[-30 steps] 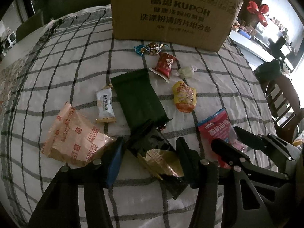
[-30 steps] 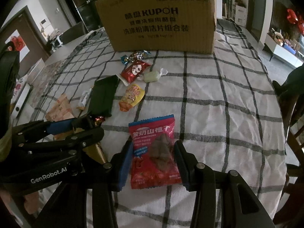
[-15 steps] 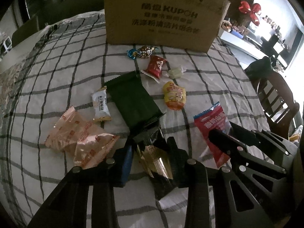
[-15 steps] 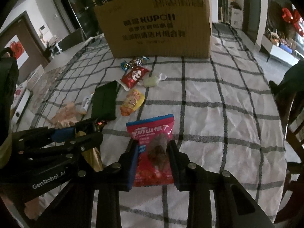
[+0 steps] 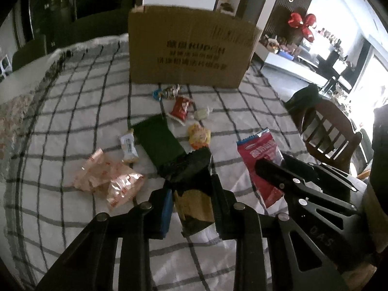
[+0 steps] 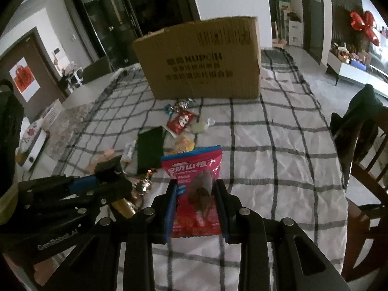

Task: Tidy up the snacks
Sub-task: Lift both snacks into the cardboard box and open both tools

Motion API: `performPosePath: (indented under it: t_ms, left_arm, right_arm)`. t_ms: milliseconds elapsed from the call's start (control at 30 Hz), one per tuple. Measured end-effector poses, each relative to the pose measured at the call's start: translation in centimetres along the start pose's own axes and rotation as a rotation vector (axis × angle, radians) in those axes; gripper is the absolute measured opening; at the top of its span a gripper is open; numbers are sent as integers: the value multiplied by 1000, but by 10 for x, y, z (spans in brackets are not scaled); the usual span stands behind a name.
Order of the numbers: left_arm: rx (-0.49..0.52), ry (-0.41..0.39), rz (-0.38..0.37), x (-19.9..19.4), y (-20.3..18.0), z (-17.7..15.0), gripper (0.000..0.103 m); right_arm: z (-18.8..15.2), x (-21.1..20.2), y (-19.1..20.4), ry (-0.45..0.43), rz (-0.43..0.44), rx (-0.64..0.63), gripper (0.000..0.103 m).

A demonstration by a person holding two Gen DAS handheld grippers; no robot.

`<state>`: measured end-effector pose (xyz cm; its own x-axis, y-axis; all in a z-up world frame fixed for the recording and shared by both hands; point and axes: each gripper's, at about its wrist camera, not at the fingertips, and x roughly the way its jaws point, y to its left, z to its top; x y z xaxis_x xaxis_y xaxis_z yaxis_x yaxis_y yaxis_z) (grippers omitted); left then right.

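Standing nearly upright between the blue-padded fingers of the right gripper [image 6: 196, 208], the red-pink crinkled hawthorn snack packet [image 6: 194, 189] runs its long axis from six o'clock up to twelve, its blue-edged top seam pointing toward the brown printed cardboard box [image 6: 201, 60] at twelve o'clock. That gripper is clenched on the packet's lower half, both pads pressing its sides, and the packet hangs clear of the white black-checked tablecloth [image 6: 278, 145]. At about nine o'clock from it, the left gripper [image 5: 191, 206] has just been closing its jaws, and they now pinch a black-and-gold foil snack bag [image 5: 191, 184], whose long axis leans from six toward roughly one o'clock, black end uppermost. Beyond that bag, loose on the cloth, lie a flat dark green rectangular pouch [image 5: 157, 143], a crumpled peach-coloured wrapper [image 5: 109, 179] at ten o'clock, and a small yellow packet [image 5: 198, 135].
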<state>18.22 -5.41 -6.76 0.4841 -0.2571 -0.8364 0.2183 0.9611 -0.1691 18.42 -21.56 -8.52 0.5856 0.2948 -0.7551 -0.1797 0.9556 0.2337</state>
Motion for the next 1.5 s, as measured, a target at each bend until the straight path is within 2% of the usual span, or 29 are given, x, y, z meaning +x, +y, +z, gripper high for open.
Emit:
performPosePath:
  t_ms: [300,567,1033,1500]
  left_arm:
    - [51,-82,1,-26,-4,17,28]
    - [106,-169,29,-40,-7,48,28]
    - [163,-306,92,-53,-4,115,28]
    - [218,-365,145,-44,-7,185,28]
  right_arm:
    - [13,-22,8,-69,24,-3,31]
    - [40,-30,8,-127,23,-3,31]
    - [107,-36,7,-235,7,-28,31]
    - [182,-28,-2,-302,2,-39,31]
